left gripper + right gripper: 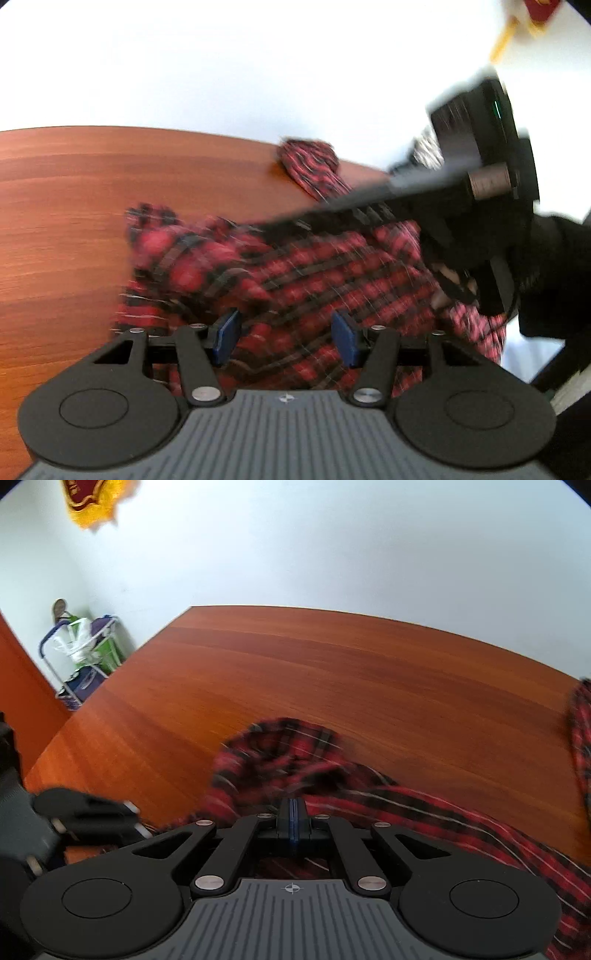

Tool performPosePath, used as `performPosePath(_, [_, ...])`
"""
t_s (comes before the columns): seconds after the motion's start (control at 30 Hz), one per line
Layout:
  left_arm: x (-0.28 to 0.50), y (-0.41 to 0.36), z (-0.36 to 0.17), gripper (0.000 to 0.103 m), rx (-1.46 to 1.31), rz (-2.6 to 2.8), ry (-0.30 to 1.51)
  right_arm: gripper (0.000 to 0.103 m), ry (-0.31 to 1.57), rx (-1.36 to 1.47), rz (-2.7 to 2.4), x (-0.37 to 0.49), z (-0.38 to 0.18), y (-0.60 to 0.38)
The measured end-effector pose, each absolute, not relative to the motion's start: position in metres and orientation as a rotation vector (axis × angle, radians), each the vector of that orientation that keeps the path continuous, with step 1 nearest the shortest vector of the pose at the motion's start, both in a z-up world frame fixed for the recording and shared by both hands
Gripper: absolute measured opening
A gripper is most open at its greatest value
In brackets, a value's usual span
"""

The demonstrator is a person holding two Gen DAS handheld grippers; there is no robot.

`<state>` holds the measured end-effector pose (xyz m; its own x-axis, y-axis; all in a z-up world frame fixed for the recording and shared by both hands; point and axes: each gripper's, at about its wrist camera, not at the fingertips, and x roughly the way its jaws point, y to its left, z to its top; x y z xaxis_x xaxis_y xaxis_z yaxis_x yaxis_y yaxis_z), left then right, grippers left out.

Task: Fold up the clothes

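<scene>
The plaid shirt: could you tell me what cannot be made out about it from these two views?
- Left wrist view: motion blur smears the plaid shirt; the right gripper covers its far part.
- Right wrist view: whether the shut right gripper pinches cloth is unclear; its body hides the near cloth.
- Both views: frame edges crop the shirt.

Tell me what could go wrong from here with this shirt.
Right gripper is shut with no plaid shirt visibly pinched, so a lift may come up empty. Left gripper is open over bunched cloth and may catch several layers. One sleeve trails near the table edge and could slide off.
</scene>
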<state>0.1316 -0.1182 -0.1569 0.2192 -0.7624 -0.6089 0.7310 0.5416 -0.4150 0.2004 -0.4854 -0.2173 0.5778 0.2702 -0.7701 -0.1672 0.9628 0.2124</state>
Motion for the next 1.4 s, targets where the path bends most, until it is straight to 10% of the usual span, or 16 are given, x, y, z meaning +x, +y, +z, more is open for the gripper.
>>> performPosePath(0.2, [0.145, -0.113, -0.16, 0.064, -0.04, -0.977, 0.904, 0.009, 0.896, 0.209, 0.258, 0.196, -0.213, -0.496])
performPosePath(0.43, [0.128, -0.147, -0.154, 0.064, 0.045, -1.113, 0.853, 0.04, 0.891, 0.242, 0.358, 0.197, -0.203, -0.483])
performPosePath(0.53, [0.117, -0.161, -0.153, 0.064, 0.118, -1.174, 0.813, 0.038, 0.946, 0.226, 0.4, 0.203, -0.21, -0.474])
performPosePath(0.63, [0.109, -0.166, -0.154, 0.064, 0.149, -1.213, 0.807, 0.004, 1.001, 0.196, 0.386, 0.206, -0.221, -0.473])
performPosePath(1.4, [0.207, -0.127, -0.156, 0.056, -0.442, -1.061, 0.95, 0.005, 0.906, 0.577, 0.319, 0.161, -0.22, -0.541])
